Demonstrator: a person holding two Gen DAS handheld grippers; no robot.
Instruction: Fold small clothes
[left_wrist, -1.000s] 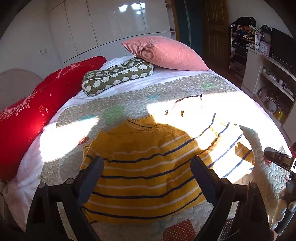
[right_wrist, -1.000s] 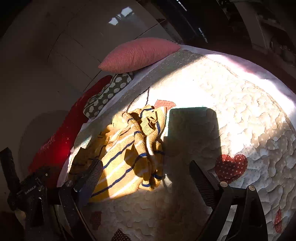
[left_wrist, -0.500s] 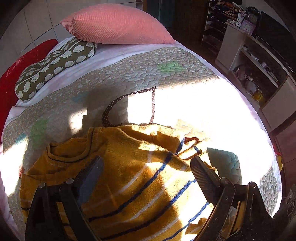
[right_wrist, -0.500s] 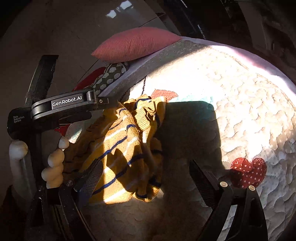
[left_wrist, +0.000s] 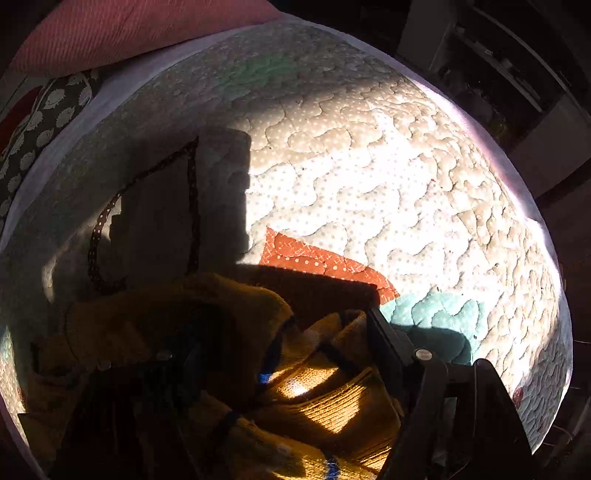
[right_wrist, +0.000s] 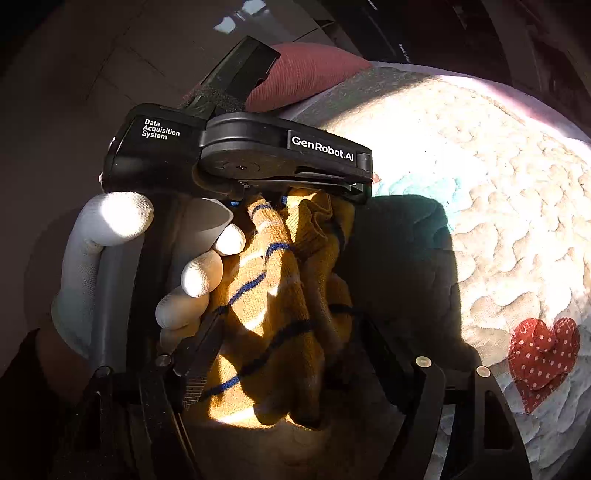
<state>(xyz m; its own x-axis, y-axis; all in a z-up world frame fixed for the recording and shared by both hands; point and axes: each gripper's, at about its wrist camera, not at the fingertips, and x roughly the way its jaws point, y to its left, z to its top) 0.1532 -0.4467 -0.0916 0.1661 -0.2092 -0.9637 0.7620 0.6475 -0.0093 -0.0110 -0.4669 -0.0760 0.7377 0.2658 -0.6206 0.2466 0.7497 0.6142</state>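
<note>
Right wrist view: the mustard-yellow knitted sweater with thin blue stripes (right_wrist: 284, 310) lies bunched on the cream dotted quilted bedspread (right_wrist: 491, 229), left of the quilt's red dotted heart patch (right_wrist: 541, 358).
Right gripper (right_wrist: 280, 354): its jaws have just been closing, with the sweater's rumpled lower part between them; whether the pads press the knit, I cannot tell.
Left gripper (left_wrist: 280, 354): points steeply down over the sweater's far part; its jaws have just been closing around a raised fold, but shadow hides any pinch.
Left hand: a white-gloved hand (right_wrist: 110, 258) holds that black gripper's handle, just left of the sweater.
Long axis: the bunch runs away from the right gripper towards the pink ribbed pillow (right_wrist: 310, 77).
Key relation: each gripper sits at one end; the right is nearer the near end, so the lift probably needs both ends.
</note>
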